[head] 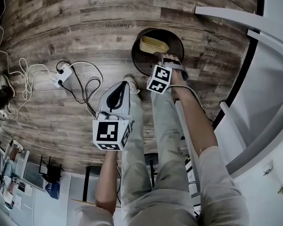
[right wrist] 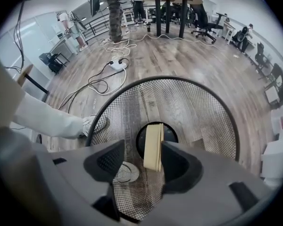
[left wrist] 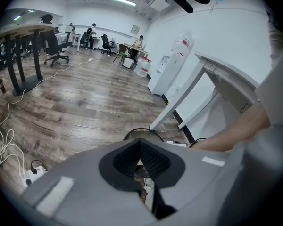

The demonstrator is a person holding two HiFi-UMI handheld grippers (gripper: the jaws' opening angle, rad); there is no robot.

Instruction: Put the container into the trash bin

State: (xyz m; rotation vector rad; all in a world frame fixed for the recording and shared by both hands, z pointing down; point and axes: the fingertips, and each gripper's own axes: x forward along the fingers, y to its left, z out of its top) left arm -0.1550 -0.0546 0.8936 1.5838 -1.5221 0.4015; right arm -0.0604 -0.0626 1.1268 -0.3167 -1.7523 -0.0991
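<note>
The black mesh trash bin (head: 136,60) stands on the wooden floor in front of the person's feet. A pale yellow container (head: 153,44) is inside its rim. My right gripper (head: 168,58) points steeply down into the bin. In the right gripper view the container (right wrist: 154,145) stands on edge against the right pad; the left pad is well apart from it, so the right gripper (right wrist: 142,149) is open above the mesh wall (right wrist: 203,121). My left gripper (head: 130,82) hangs beside the person's leg, shut and empty. Its view shows the left gripper (left wrist: 140,145) and the bin's rim (left wrist: 141,129) beyond.
A white power strip (head: 63,74) with tangled cables lies on the floor to the left. A white desk (head: 254,25) borders the right side. The person's shoe (head: 130,84) is close to the bin. A water dispenser (left wrist: 172,65) stands by the wall.
</note>
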